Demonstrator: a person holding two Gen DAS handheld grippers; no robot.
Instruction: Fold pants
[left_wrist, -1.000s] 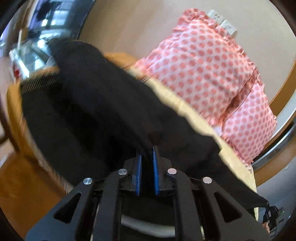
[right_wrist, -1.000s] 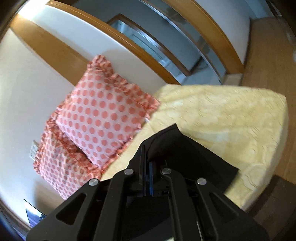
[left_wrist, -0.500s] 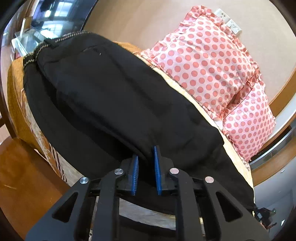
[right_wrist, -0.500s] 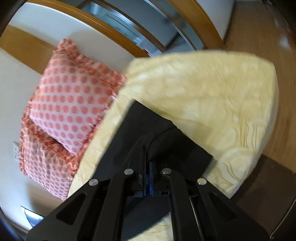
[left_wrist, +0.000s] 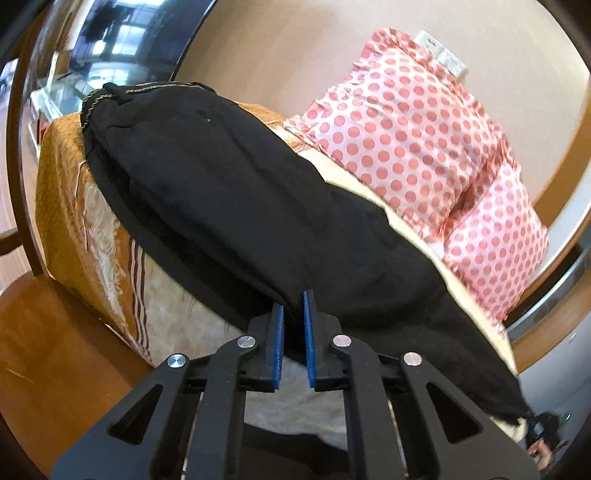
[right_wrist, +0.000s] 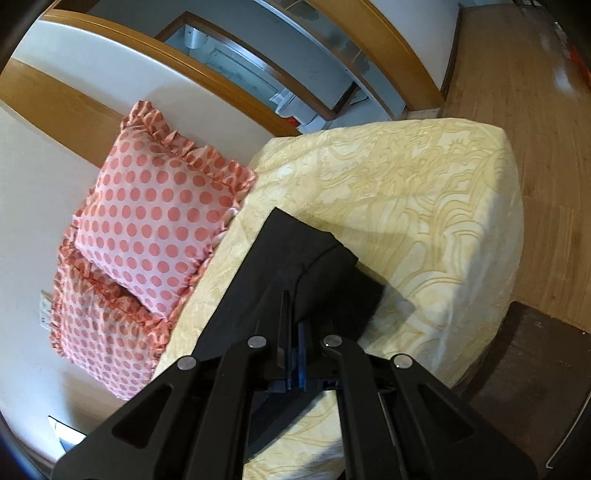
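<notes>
Black pants (left_wrist: 240, 199) lie lengthwise on the bed, folded leg on leg, with the striped waistband (left_wrist: 110, 94) at the far left end. My left gripper (left_wrist: 293, 314) is slightly open, its blue pads either side of the pants' near edge without pinching it. My right gripper (right_wrist: 291, 325) is shut on the cuff end of the pants (right_wrist: 295, 258), which lies flat on the cream bedspread (right_wrist: 424, 206).
Two pink polka-dot pillows (left_wrist: 424, 136) lean against the wall behind the pants; they also show in the right wrist view (right_wrist: 155, 214). An orange cover (left_wrist: 62, 192) hangs over the bed's left end. Wooden floor (right_wrist: 535, 92) lies beyond the bed's right corner.
The left gripper lowered the pants onto the bed and its jaws opened, releasing the fabric. The right gripper stayed shut on the cuff end and laid it flat.
</notes>
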